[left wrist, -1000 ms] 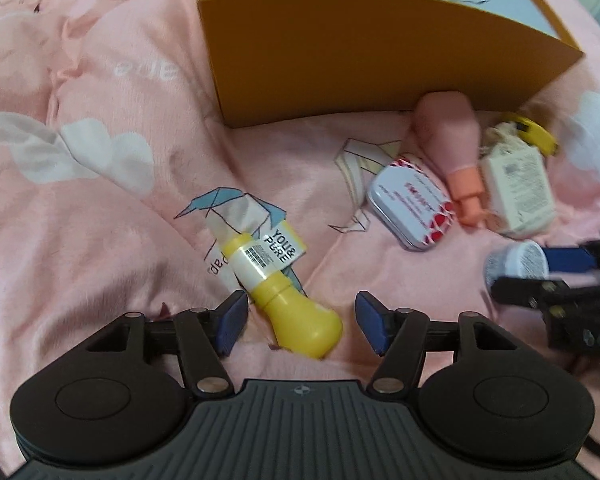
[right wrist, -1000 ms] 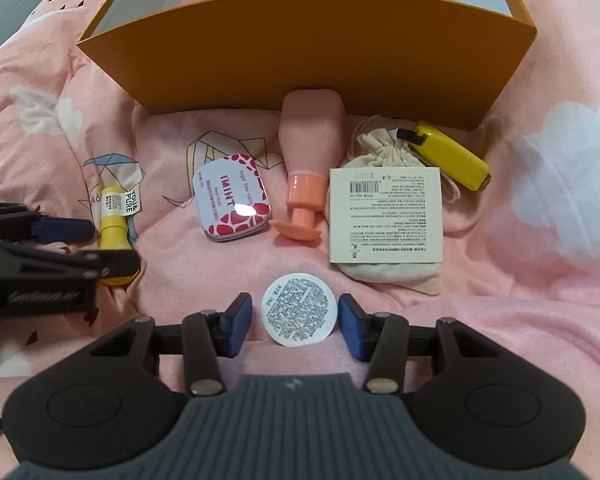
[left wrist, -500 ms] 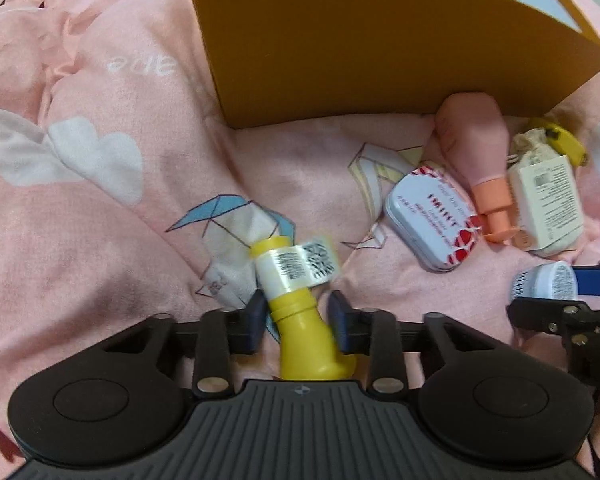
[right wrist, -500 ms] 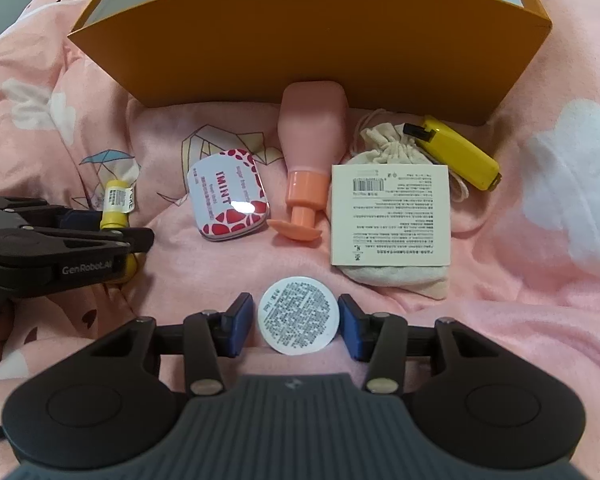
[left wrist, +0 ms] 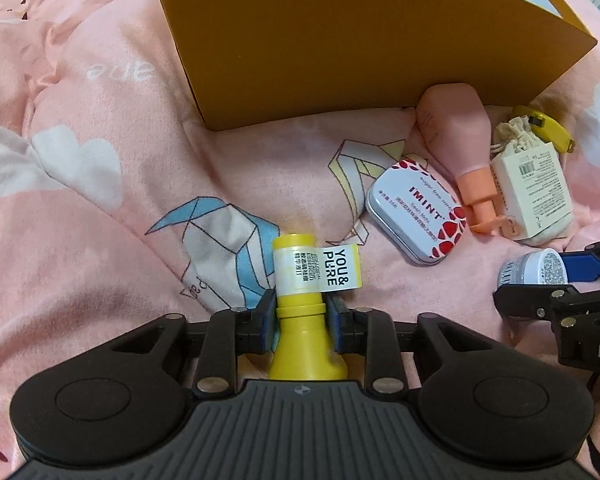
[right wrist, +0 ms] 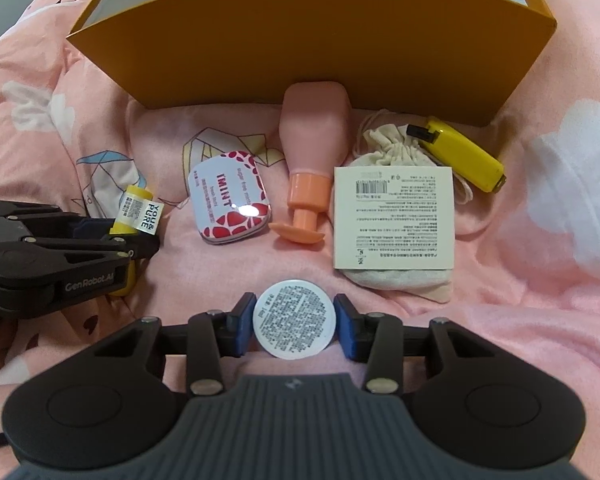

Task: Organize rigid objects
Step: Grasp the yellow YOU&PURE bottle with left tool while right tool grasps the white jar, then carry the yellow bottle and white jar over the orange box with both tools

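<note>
The small yellow bottle [left wrist: 302,320] lies on the pink quilt [left wrist: 100,208] in front of the orange box [left wrist: 340,52]; it looks light, stiff plastic, smooth enough to slip, so the ridge at its neck seems the sound place to hold; the left gripper [left wrist: 300,314] is closing there, pads against it; the right gripper [right wrist: 294,326] is closing round a little round white jar [right wrist: 294,324], pads just beside its rim, seemingly not yet pressing; the mint tin [right wrist: 230,198] lies near.
</note>
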`<control>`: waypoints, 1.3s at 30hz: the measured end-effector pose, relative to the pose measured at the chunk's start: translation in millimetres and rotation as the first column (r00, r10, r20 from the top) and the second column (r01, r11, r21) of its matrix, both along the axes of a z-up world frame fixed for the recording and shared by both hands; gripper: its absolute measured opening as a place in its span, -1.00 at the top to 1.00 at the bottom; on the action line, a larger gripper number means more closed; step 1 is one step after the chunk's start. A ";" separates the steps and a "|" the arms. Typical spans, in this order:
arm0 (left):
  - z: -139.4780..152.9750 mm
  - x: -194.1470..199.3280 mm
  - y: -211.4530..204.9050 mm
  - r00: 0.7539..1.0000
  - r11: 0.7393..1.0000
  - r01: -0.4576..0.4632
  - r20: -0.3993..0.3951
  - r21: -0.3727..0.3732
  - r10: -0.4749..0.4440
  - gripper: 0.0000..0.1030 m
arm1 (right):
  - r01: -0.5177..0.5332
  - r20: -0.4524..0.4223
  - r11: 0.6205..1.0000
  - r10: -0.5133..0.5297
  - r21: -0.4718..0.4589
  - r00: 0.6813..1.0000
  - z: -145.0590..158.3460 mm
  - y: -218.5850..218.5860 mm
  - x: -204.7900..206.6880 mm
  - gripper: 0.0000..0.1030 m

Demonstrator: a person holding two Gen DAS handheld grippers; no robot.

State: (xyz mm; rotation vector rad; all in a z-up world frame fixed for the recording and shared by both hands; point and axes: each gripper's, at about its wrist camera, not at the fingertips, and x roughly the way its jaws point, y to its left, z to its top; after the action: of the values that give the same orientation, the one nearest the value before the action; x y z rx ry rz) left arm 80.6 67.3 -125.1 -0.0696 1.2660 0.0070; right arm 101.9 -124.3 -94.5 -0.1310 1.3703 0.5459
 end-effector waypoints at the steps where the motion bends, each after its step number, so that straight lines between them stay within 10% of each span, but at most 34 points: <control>1: -1.0 -0.6 1.5 1.000 1.000 -0.005 0.006 -0.006 0.005 0.47 | 0.000 0.002 1.000 0.000 0.003 1.000 0.9 -0.5 -0.4 0.20; 21: 88.8 -24.3 6.3 0.945 0.992 0.030 0.328 -0.119 0.011 0.48 | -0.038 0.183 0.997 0.025 0.065 0.983 56.6 -16.9 -0.2 0.20; 39: 164.5 21.7 -14.4 0.820 0.988 0.078 0.572 -0.136 0.014 0.48 | -0.148 0.441 0.985 0.094 0.091 0.892 146.2 -16.0 47.6 0.20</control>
State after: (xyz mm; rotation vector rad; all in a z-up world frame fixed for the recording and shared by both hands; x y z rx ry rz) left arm 102.3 52.8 39.4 -0.1708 0.6566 -0.1341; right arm 149.4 -140.3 51.7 -0.2265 0.8910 0.6591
